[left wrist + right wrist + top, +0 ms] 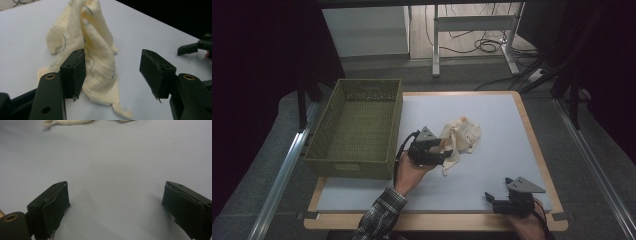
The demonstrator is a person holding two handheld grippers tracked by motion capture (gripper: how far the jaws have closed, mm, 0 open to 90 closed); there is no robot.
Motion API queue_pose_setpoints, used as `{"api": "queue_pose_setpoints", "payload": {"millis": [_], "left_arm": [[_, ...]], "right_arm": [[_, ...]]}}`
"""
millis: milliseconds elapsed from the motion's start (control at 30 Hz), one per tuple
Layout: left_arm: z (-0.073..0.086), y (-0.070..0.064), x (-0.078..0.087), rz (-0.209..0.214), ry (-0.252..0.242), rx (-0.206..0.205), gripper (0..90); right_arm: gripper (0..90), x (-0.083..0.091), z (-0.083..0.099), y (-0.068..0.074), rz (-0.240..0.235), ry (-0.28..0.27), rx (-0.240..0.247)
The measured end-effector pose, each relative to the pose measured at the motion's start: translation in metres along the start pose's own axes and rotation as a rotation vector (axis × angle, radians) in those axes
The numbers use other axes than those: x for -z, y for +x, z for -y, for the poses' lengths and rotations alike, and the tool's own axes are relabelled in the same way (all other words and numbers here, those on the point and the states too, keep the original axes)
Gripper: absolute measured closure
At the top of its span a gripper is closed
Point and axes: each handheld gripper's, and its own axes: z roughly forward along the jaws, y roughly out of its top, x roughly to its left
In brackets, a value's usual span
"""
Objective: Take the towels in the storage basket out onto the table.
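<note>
A crumpled cream knitted cloth point(461, 137) lies near the middle of the pale blue mat point(492, 115). My left gripper point(443, 156) is at the cloth's near-left edge, open. In the left gripper view the cloth point(95, 50) stands in a bunched peak between the jaws, brushing the left jaw, while the right jaw stands apart from it. My right gripper point(493, 200) rests low by the mat's front right corner, open over bare mat point(115, 170). The cloth's edge point(67, 122) shows at the top of the right gripper view.
An empty olive-green woven basket point(357, 127) stands on the table's left side, close to my left hand. The wooden table edge point(437, 220) runs along the front. Beyond the table are desk legs and cables point(482, 45) on the floor.
</note>
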Motion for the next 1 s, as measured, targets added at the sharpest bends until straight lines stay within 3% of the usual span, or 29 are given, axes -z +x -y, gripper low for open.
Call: {"api": "queue_pose_setpoints", "payload": {"millis": [267,367,533,667,800,1000], "left_arm": [[0.028,-0.004,-0.007,0.020,0.035,-0.008,48.8],[0.033,-0.006,-0.010,0.033,0.048,-0.011,53.5],[0.039,-0.006,-0.015,0.051,0.067,-0.008,60.4],[0.044,-0.005,-0.020,0.052,0.078,0.004,61.6],[0.047,-0.002,-0.025,0.050,0.087,-0.010,59.6],[0.047,-0.001,-0.031,0.051,0.094,-0.036,56.5]], "right_arm": [[21.3,0.004,-0.001,-0.005,0.005,-0.004,-0.020],[27.7,0.005,-0.005,-0.005,-0.031,0.002,-0.037],[37.7,0.001,-0.017,-0.002,-0.080,0.021,-0.023],[46.1,-0.005,-0.032,-0.007,-0.102,0.029,-0.015],[51.7,-0.014,-0.046,-0.017,-0.138,0.032,-0.042],[60.2,-0.035,-0.065,-0.030,-0.179,0.041,-0.042]]}}
